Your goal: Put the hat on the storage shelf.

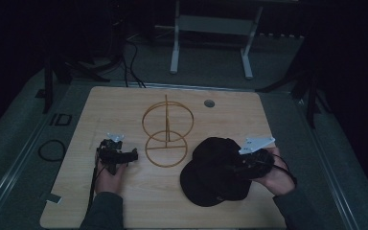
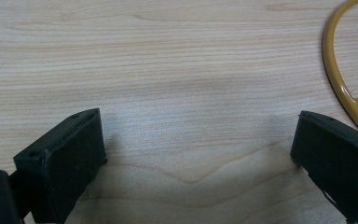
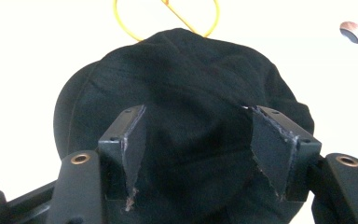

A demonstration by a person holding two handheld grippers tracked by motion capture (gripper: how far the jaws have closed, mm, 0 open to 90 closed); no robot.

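A black cap (image 1: 211, 177) lies on the wooden table (image 1: 115, 110) at the front right. My right gripper (image 1: 235, 166) rests on its right side. In the right gripper view the right gripper (image 3: 196, 116) is open, its jaws standing on either side of a fold of the cap (image 3: 186, 65). A golden wire stand (image 1: 167, 130), one upright ring on a flat ring base, is at the table's middle. My left gripper (image 1: 132, 155) sits just left of its base. From its own camera the left gripper (image 2: 198, 135) is open over bare wood, the stand's ring (image 2: 338, 79) at the right.
A round metal grommet (image 1: 209, 103) is set in the table behind the stand, also seen as the grommet (image 3: 353, 31) in the right gripper view. A white frame's legs (image 1: 175, 52) stand on the floor beyond the table. A black cable loop (image 1: 51, 149) lies left of the table.
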